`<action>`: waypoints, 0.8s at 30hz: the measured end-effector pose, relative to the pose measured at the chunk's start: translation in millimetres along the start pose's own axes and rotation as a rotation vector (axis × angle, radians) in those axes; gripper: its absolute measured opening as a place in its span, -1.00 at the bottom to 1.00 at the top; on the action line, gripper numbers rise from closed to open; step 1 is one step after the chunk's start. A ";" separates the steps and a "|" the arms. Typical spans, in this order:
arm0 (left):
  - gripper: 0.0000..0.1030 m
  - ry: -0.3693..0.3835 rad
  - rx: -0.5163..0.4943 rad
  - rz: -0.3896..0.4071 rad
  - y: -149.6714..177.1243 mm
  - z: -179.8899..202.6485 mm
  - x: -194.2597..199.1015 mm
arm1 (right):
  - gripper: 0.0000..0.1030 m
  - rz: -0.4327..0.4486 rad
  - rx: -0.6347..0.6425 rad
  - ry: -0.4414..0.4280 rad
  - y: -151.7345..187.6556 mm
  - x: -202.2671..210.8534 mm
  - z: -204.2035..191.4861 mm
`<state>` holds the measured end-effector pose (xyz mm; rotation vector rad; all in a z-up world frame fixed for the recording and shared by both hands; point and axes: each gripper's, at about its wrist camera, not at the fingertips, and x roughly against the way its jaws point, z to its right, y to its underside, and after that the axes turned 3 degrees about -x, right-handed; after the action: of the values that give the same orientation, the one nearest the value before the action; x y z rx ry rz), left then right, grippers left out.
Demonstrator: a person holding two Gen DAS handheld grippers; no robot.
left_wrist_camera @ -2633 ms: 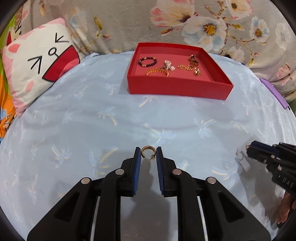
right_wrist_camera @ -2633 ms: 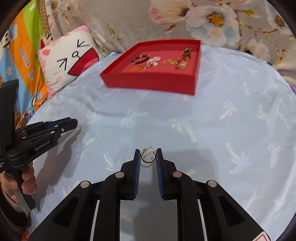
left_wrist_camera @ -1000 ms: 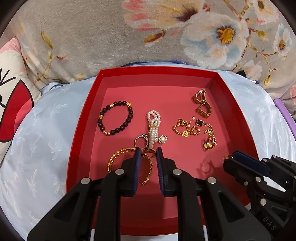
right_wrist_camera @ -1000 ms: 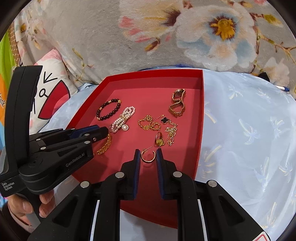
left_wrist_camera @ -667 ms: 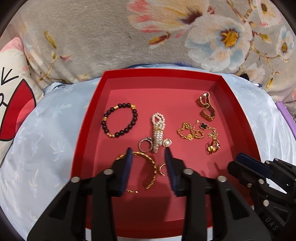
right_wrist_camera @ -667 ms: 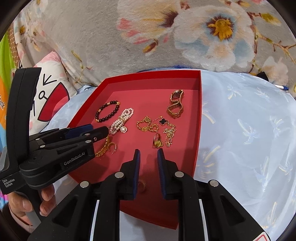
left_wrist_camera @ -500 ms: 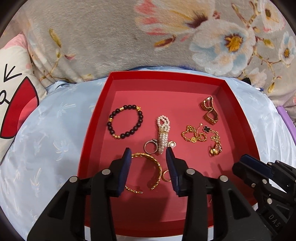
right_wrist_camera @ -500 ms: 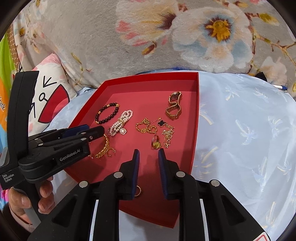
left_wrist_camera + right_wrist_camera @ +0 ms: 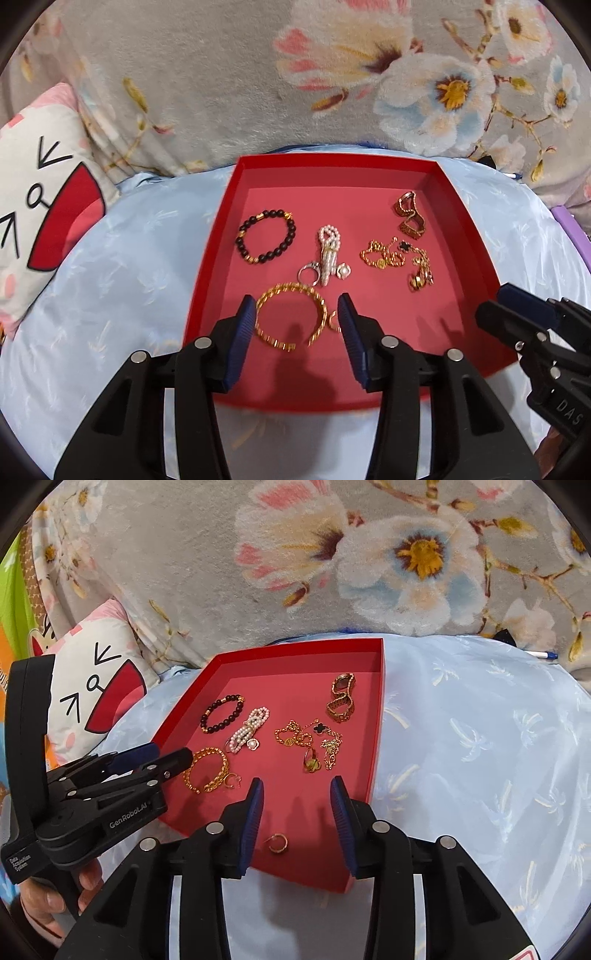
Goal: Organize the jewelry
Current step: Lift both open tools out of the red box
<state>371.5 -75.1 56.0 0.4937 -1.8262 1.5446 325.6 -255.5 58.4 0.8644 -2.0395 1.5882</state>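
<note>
Your left gripper [image 9: 297,317] hangs over the near part of the red tray [image 9: 218,236] with its jaws spread wide and nothing between the pads, the gold bangle [image 9: 291,317] lying on the tray floor framed between them and one small gold hoop earring [image 9: 334,320] just beside its right end. Your right gripper [image 9: 297,812] is likewise parted and empty (its blue pads clear of everything), and the other hoop earring [image 9: 277,843] lies loose on the tray floor near the front corner. Farther back in the tray rest the black bead bracelet [image 9: 266,240], the pearl strand [image 9: 328,254] and the gold chains [image 9: 399,254].
</note>
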 end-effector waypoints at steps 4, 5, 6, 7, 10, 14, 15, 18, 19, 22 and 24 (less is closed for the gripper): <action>-0.14 -0.002 0.013 -0.008 10.7 -1.3 10.1 | -0.08 0.027 0.010 0.012 7.3 16.2 -5.4; -0.14 -0.006 0.015 -0.011 13.4 -1.2 11.9 | -0.07 0.030 0.008 0.010 8.5 19.0 -6.0; -0.14 -0.009 0.018 -0.015 15.3 -0.7 13.1 | -0.06 0.031 0.004 0.007 9.7 21.7 -6.3; -0.14 -0.011 0.023 -0.021 17.9 -0.5 14.2 | -0.06 0.031 0.000 0.002 10.5 24.0 -6.6; -0.14 -0.019 0.033 -0.032 25.2 0.4 17.7 | 0.06 0.031 -0.009 -0.007 16.1 29.7 -9.7; 0.09 -0.037 0.041 -0.036 34.3 3.0 21.2 | 0.32 0.035 0.000 0.004 24.1 31.0 -17.5; 0.12 -0.048 0.036 -0.032 36.7 4.6 22.2 | 0.37 0.036 0.006 0.013 25.9 30.5 -19.6; 0.34 -0.083 0.017 -0.011 40.6 7.9 25.1 | 0.45 0.040 0.029 0.048 29.7 29.3 -24.4; 0.38 -0.082 0.013 -0.011 41.7 8.8 25.2 | 0.46 0.040 0.037 0.058 29.7 28.4 -25.3; 0.42 -0.090 0.012 -0.006 42.9 10.0 25.8 | 0.50 0.043 0.044 0.074 29.2 29.3 -25.8; 0.45 -0.091 0.013 -0.010 43.1 10.3 25.9 | 0.57 0.044 0.036 0.076 28.3 30.1 -24.2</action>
<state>321.8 -71.9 43.3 0.5865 -1.8804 1.5508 283.1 -234.3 64.6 0.7649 -1.9956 1.6605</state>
